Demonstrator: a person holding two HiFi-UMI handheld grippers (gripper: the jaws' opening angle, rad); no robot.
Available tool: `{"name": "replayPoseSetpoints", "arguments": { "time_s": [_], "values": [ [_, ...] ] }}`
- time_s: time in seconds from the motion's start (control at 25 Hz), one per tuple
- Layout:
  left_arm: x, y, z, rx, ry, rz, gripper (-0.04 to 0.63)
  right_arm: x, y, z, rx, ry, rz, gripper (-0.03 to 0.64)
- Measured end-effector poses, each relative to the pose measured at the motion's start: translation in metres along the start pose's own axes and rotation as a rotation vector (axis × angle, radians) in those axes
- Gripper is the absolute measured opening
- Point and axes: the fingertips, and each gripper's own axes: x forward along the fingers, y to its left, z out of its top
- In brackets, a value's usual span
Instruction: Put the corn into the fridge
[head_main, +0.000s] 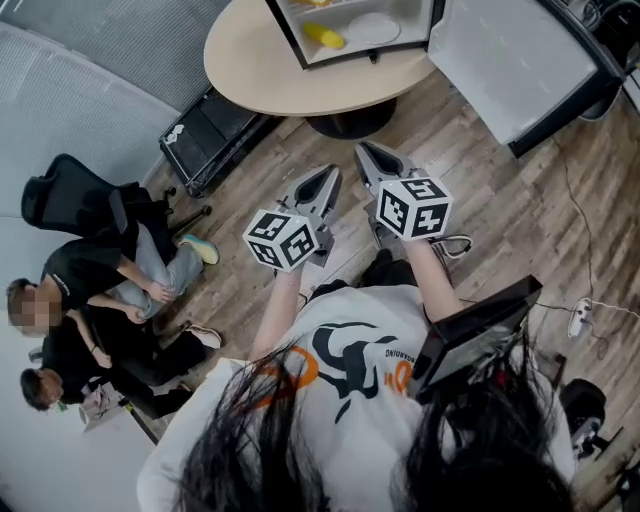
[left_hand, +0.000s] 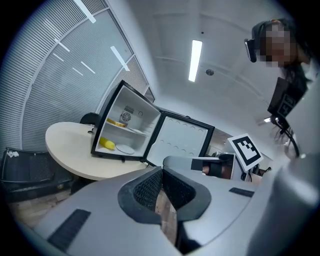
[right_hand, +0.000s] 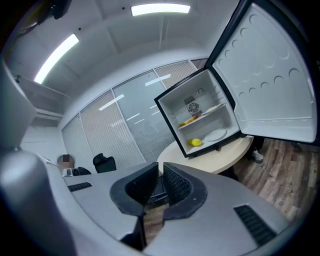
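Observation:
The yellow corn (head_main: 323, 36) lies on the bottom shelf of the small fridge (head_main: 290, 30), beside a white plate (head_main: 372, 27). The fridge stands on a round beige table (head_main: 250, 70) with its door (head_main: 510, 70) swung wide open. The left gripper view also shows the corn (left_hand: 106, 144), and so does the right gripper view, as the corn (right_hand: 194, 142). My left gripper (head_main: 331, 176) and right gripper (head_main: 364, 152) hang side by side over the wooden floor, short of the table. Both point toward the fridge. Each is shut with nothing between its jaws.
Two people sit on the floor at the left (head_main: 110, 290) by a black office chair (head_main: 70, 195). A black case (head_main: 215, 135) lies under the table's edge beside the table foot (head_main: 350, 122). Cables and a power strip (head_main: 583, 315) lie at the right. Another yellow item (right_hand: 190, 121) sits on the fridge's upper shelf.

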Motion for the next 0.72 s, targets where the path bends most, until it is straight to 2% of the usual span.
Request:
{"name": "replayPoseSetpoints", "arguments": {
  "time_s": [0.36, 0.72],
  "values": [
    [-0.021, 0.0, -0.006, -0.021, 0.015, -0.029, 0.012, -0.007, 0.02, -0.017, 0.001, 0.029, -0.032, 0.029],
    [-0.064, -0.003, -0.011, -0.039, -0.018, -0.026, 0.012, -0.025, 0.052, -0.039, -0.019, 0.046, -0.052, 0.026]
  ]
}}
